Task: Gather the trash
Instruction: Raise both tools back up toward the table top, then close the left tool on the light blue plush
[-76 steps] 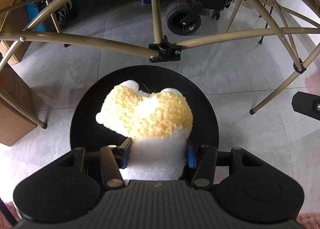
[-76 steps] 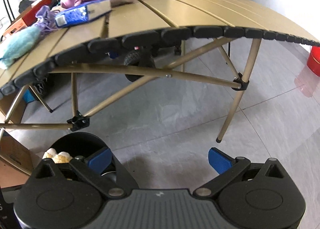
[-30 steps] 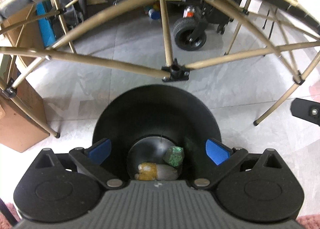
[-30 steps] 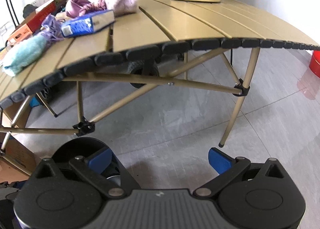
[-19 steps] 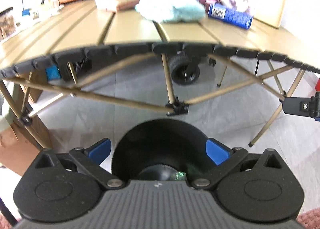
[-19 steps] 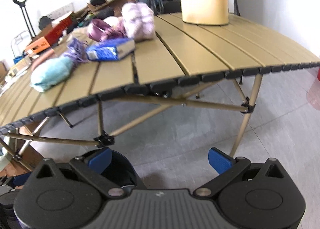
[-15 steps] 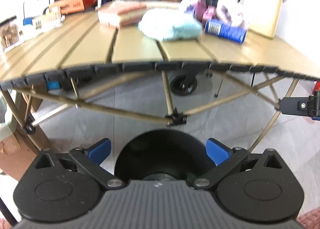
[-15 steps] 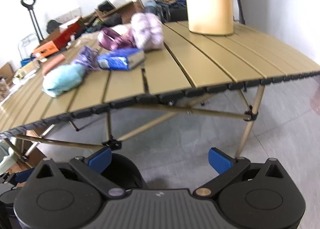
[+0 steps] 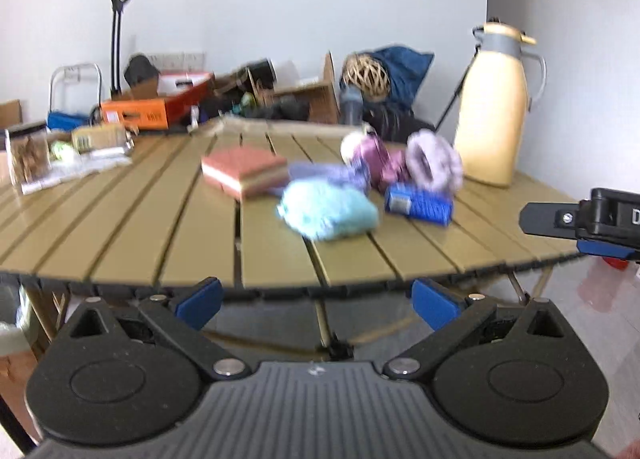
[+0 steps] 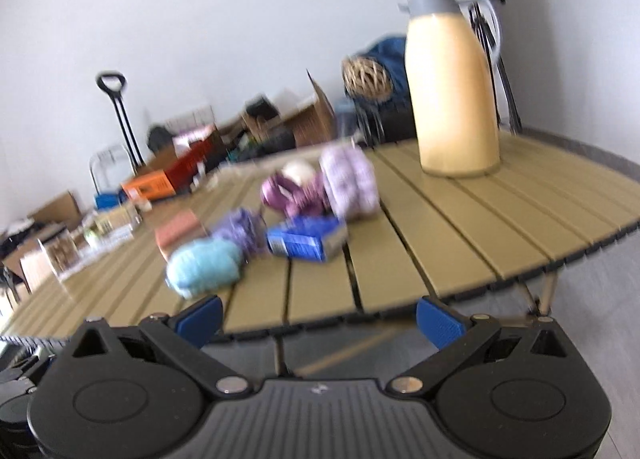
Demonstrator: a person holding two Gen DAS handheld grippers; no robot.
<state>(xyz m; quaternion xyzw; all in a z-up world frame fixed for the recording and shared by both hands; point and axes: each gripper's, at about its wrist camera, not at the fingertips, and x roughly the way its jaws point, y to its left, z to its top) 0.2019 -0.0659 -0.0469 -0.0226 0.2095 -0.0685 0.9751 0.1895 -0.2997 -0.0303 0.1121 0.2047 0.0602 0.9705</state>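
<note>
My left gripper [image 9: 316, 299] is open and empty, level with the front edge of the slatted tan table [image 9: 160, 227]. My right gripper [image 10: 320, 317] is open and empty at the same edge; it shows at the right of the left wrist view [image 9: 580, 219]. On the table lie a light blue fluffy bundle [image 9: 328, 211] [image 10: 204, 265], a blue packet [image 9: 420, 205] [image 10: 308, 243], a purple tangle [image 10: 242, 229], a magenta bundle [image 9: 380, 165] [image 10: 292, 189] and a lilac fluffy bundle [image 9: 434, 167] [image 10: 352, 181]. The trash bin is out of view.
A pink book [image 9: 246, 171] [image 10: 178, 233] lies mid-table. A tall cream thermos jug [image 9: 496, 115] [image 10: 454, 87] stands at the table's right back. A clear jar [image 9: 28, 155], papers and an orange box [image 9: 156, 109] are at the left. Clutter lines the back wall.
My left gripper let the yellow plush drop into the black bin and opened. Both grippers then rose from under the table to its edge; the bin left view.
</note>
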